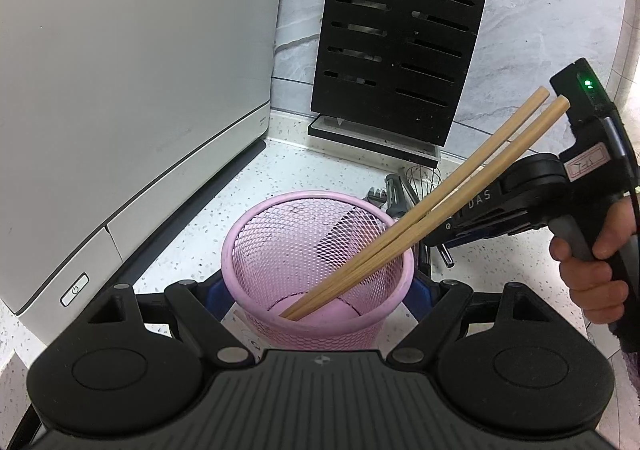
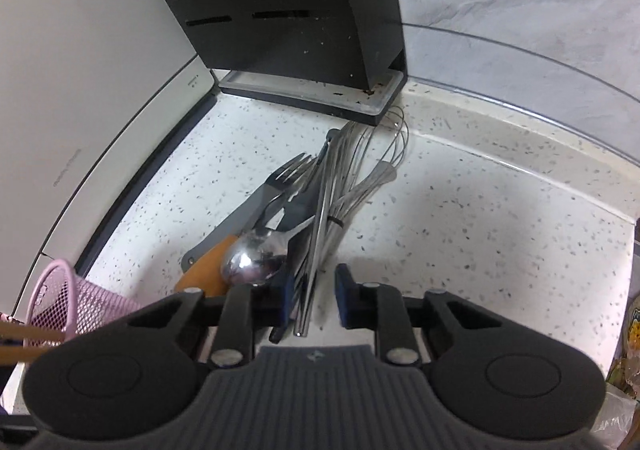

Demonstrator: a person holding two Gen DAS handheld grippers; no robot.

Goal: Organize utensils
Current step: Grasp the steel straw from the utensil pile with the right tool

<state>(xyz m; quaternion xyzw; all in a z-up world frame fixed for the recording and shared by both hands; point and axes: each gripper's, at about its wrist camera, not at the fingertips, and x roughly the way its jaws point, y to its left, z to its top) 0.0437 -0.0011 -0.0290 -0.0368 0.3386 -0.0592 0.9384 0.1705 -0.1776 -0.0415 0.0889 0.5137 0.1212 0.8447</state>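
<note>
A pink mesh cup (image 1: 304,250) stands on the speckled counter, clamped between the blue pads of my left gripper (image 1: 320,290). Two wooden chopsticks (image 1: 420,210) lean in it toward the right. In the right wrist view a pile of utensils lies on the counter: a spoon (image 2: 256,260), a fork (image 2: 288,170), a wire whisk (image 2: 372,154), a wood-handled tool (image 2: 208,262) and thin metal rods (image 2: 316,234). My right gripper (image 2: 314,300) points down over the pile's near end. The rods' ends lie between its jaws, and a gap shows beside the right pad (image 2: 344,296).
A black knife block (image 1: 400,46) stands at the back against the marble wall. A large white appliance (image 1: 120,90) fills the left side. A person's hand (image 1: 592,270) holds the right gripper's handle beside the cup. The pink cup (image 2: 80,306) sits left of the pile.
</note>
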